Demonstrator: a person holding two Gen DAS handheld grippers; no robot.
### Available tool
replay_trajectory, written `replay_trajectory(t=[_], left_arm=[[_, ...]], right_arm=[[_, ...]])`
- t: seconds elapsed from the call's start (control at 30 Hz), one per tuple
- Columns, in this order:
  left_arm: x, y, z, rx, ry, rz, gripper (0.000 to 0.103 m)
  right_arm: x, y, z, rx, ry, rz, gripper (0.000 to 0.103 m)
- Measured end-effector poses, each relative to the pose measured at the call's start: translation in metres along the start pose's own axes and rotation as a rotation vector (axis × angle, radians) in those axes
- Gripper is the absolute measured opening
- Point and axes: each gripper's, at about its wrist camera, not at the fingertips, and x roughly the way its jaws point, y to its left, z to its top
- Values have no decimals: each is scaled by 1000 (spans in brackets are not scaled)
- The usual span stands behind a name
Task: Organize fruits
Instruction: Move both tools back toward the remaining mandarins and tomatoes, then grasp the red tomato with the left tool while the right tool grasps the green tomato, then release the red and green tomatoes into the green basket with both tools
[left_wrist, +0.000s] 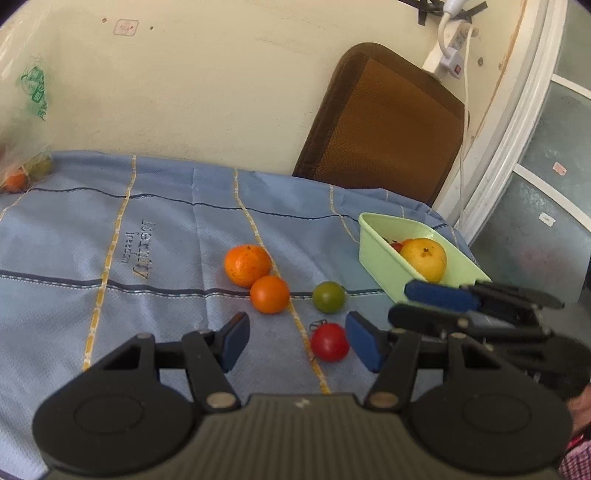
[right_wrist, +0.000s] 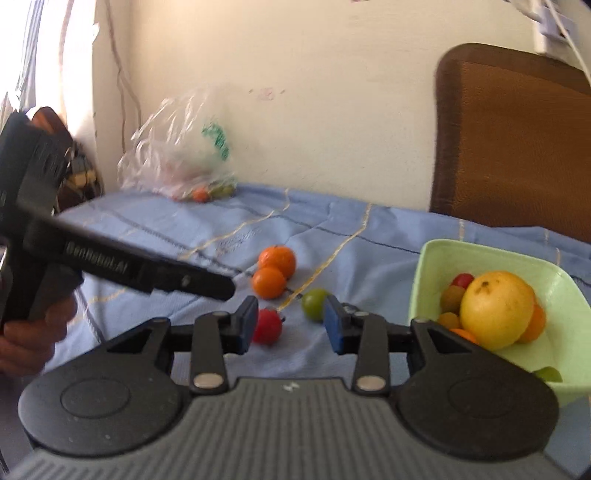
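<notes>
**Blue striped cloth, fruit half sorted**

Pale wall behind, blue striped cloth (left_wrist: 159, 258) spread over the surface, brown chair back (left_wrist: 384, 122) against the wall.

Left gripper (left_wrist: 297, 341) low over the cloth, jaws standing apart with nothing between the blue pads. Just inside its right pad, almost touching: a red tomato (left_wrist: 329, 341) lying on the cloth. Slightly farther out, a green tomato (left_wrist: 328, 296). Beyond those, two oranges (left_wrist: 258, 280) resting against each other, the smaller one nearer.

Right gripper (right_wrist: 291, 325) also hovering above the cloth, jaws partly parted and empty, no pad pressing on anything. Seen from the left side as a dark arm lying across the near edge of the green tray (left_wrist: 373, 254). Ahead of its pads, the same red tomato and green tomato, neither gripped.

Green tray at the right of the cloth, holding a large yellow citrus (right_wrist: 496, 308) with small red, yellow and orange fruit tucked around it.

Far corner by the wall: clear plastic bag (right_wrist: 177, 147) with more fruit inside, blurred. Power strip (left_wrist: 448, 51) hanging on the wall above the chair. Bare hand (right_wrist: 26, 339) gripping the left handle at the frame edge.
</notes>
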Motion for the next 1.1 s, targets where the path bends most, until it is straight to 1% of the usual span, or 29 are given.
replay_trajectory(t=[0.07, 0.13, 0.23, 0.27, 0.3, 0.37, 0.43, 0.57, 0.63, 0.73, 0.8, 0.9, 0.97, 1.03, 1.1], left_arm=[[7, -11, -1, 37, 12, 4, 58], [15, -22, -3, 74, 21, 8, 58], [27, -35, -6, 136, 36, 55, 57], [30, -38, -7, 148, 44, 66, 50], [34, -39, -7, 157, 57, 73, 46], [39, -39, -10, 167, 78, 90, 35], [39, -39, -13, 179, 63, 105, 29], [38, -37, -14, 179, 58, 100, 28], [34, -38, -15, 181, 50, 97, 28], [24, -42, -10, 169, 31, 72, 28], [18, -47, 0, 158, 9, 41, 28], [20, -68, 21, 166, -22, -19, 28], [28, -89, 33, 191, -30, -47, 28], [40, -115, 40, 234, -29, -73, 28], [56, -138, 42, 276, -19, -79, 28]], right_arm=[[10, -2, 8, -4, 10, -51, 41], [25, 2, 13, -10, 40, -54, 39], [50, 11, 14, -55, 104, -56, 37], [59, 12, 14, -65, 125, -55, 37], [64, 13, 13, -72, 146, -55, 36], [73, 14, 11, -86, 185, -65, 35], [79, 16, 9, -100, 218, -69, 30], [75, 14, 8, -88, 221, -60, 29], [64, 13, 8, -68, 183, -46, 29], [26, 11, 10, -28, 42, -36, 29], [-3, 1, 7, 2, -50, -89, 29], [-36, -21, -2, 24, -148, -235, 29], [-49, -43, -9, 56, -169, -313, 29], [-56, -65, -16, 102, -166, -343, 29], [-59, -82, -23, 136, -156, -370, 29]])
